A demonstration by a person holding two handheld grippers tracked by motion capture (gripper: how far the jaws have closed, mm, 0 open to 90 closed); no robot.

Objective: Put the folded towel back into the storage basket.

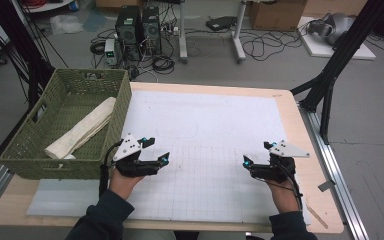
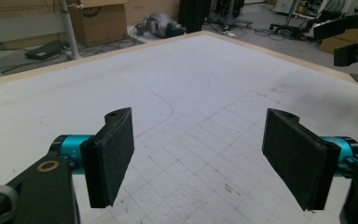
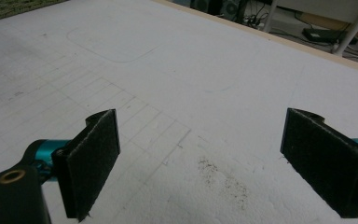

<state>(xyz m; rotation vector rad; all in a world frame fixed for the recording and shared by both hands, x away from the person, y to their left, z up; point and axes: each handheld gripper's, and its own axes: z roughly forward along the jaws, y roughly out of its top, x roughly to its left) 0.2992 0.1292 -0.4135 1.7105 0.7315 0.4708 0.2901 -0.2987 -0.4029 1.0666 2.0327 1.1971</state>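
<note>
Left gripper, right gripper: both spread wide, empty, over white mat on worktop. High view: green basket holding rolled cloth, far left.

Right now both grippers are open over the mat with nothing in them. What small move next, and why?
Probably swing the left gripper toward the basket: the rolled towel inside it is the one loose item, and that gripper sits nearest. The right gripper is open over the bare mat.
</note>
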